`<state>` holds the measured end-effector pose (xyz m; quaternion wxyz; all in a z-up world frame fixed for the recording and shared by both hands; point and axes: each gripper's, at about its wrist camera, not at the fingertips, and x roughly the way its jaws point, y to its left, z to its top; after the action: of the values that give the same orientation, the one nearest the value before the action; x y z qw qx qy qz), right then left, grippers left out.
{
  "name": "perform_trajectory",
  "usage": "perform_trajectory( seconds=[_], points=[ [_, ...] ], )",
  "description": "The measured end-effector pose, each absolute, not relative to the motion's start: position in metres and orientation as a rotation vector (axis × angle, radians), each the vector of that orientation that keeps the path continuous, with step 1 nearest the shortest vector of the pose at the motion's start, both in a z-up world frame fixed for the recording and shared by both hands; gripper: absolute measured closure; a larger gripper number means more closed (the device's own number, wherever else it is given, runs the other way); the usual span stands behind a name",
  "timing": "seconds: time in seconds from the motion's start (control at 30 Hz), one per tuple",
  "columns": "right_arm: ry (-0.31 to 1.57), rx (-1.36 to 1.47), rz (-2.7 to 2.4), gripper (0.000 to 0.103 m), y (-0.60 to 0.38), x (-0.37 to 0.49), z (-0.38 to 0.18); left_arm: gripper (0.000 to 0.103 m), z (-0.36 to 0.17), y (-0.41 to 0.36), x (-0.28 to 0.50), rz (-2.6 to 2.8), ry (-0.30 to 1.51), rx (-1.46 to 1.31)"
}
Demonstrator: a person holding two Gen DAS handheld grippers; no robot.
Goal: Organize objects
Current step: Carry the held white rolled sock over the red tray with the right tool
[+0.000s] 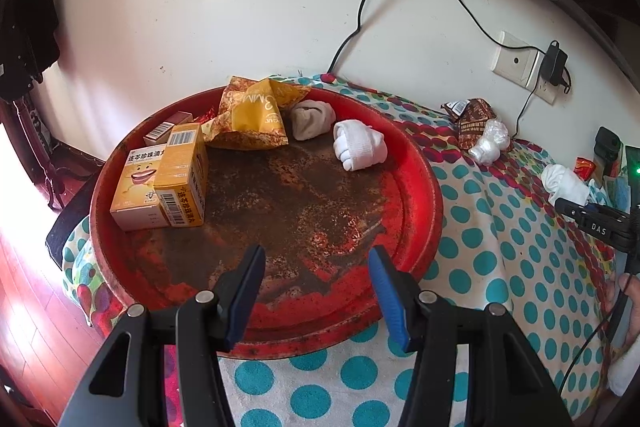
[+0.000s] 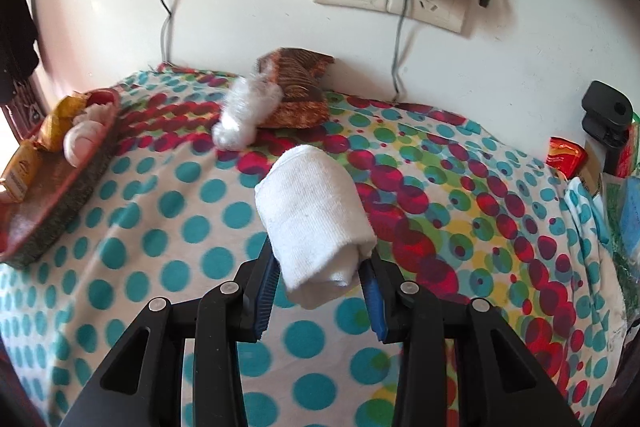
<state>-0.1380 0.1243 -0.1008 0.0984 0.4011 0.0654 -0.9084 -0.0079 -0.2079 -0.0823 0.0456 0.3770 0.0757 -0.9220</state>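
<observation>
Right claw (image 2: 320, 263) clamps white rolled sock (image 2: 316, 223) between its fingers.

Tray (image 1: 420, 187): on the worktop (image 1: 520, 227), left side.
In tray: boxes (image 1: 160, 183) left, snack bag (image 1: 252, 119) behind, two rolled socks (image 1: 360, 145) right of it.
Right of tray: wrapper (image 1: 474, 121) by the wall.
</observation>
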Motion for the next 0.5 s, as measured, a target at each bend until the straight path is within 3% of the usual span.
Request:
perform_trajectory(
  seconds=[0.5],
  points=[
    [0.228,1.087,-2.521,0.066,0.023,-0.116,-0.077,0.048,-0.081,-0.23,-0.009,-2.759,0.278,1.142]
  ],
)
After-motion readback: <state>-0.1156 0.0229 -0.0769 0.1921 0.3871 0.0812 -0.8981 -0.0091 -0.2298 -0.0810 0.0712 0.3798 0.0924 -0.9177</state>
